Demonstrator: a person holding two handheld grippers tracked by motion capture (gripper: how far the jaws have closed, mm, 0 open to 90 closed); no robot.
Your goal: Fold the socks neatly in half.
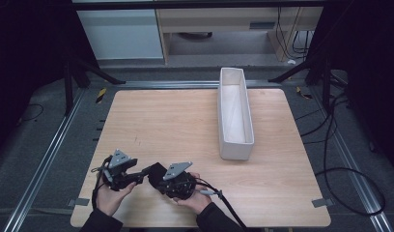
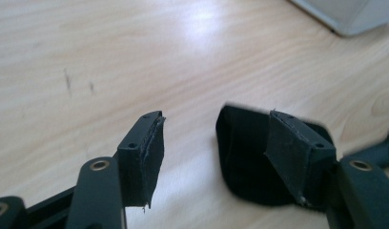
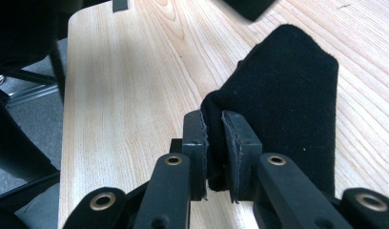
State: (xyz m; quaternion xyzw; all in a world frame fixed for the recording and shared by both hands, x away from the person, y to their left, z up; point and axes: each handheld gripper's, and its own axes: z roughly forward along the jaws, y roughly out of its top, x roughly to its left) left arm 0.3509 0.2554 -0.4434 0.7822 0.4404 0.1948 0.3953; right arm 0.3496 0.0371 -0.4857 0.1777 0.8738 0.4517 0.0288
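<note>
From the high view, the person is holding both tools low at the near edge of the wooden worktop point(image 1: 185, 121). The left tongs point(image 1: 146, 170) are pointing toward a small black fabric piece point(image 1: 156, 173), probably a sock or small cloth, though it is too dark here to be sure. The right tongs point(image 1: 162, 182) are sitting at that same piece. A long white bin point(image 1: 223, 121) is standing well apart, toward the far right of the worktop, and it is looking empty.

In the left gripper view, the left tongs point(image 2: 216, 148) are standing spread, gripping nothing. The black fabric piece point(image 2: 240, 157) is lying on the worktop between them, close against the right-hand jaw, as if they are lining up to take it. A corner of the white bin point(image 2: 347, 14) is showing at the top right.

In the right gripper view, the right tongs point(image 3: 214, 143) are pinching a folded edge of the black fabric piece point(image 3: 288, 95), whose body is resting on the worktop beyond them.

As a judgement, the work is at an early stage: one edge is being held, the second grip is not yet made, and the fabric is nowhere near the bin.

No brand, label or writing is readable anywhere.
</note>
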